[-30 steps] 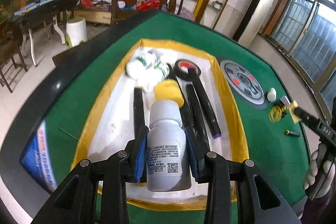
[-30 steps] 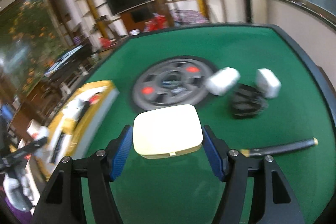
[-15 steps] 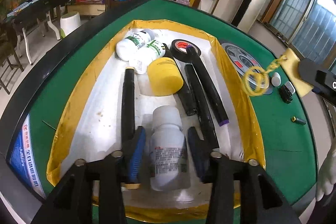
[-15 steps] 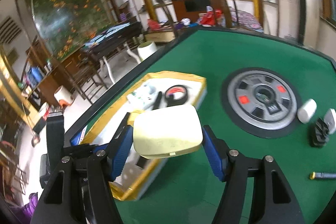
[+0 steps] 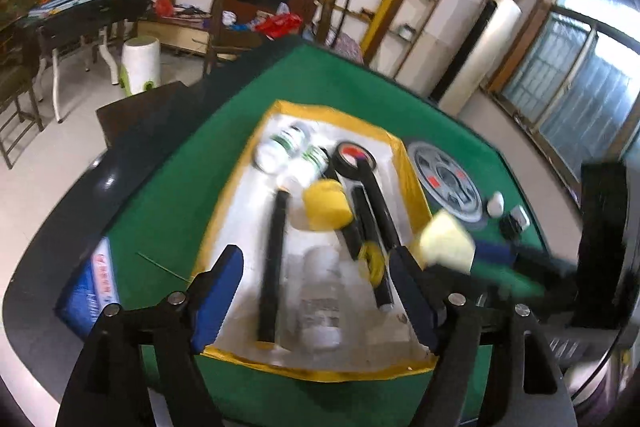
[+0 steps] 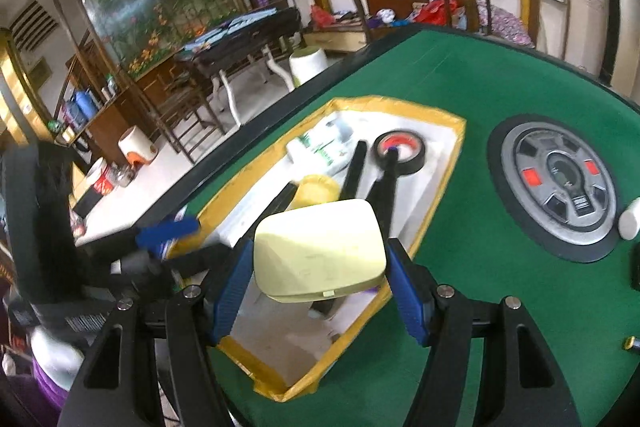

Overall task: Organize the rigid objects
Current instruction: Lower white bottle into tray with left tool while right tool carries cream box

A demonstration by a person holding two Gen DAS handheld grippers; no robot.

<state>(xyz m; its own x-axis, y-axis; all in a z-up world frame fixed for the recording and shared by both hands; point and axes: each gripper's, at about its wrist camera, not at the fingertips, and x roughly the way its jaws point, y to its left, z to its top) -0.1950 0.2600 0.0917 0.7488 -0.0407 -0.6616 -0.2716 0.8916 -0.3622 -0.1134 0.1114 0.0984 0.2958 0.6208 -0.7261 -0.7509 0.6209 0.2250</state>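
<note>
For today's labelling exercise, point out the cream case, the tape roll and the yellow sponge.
cream case (image 6: 320,247): right wrist view, middle of its lid.
tape roll (image 6: 414,158): right wrist view, black outer ring.
yellow sponge (image 5: 326,205): left wrist view, top face.

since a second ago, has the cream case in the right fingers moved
Yes. The cream case, clamped in the right gripper, has travelled from the round hub side of the green table to over the yellow-edged tray.

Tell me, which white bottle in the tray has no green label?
The white bottle lying nearest the open left gripper, its label grey print. The two green-labelled bottles lie together at the tray's far end.
</note>
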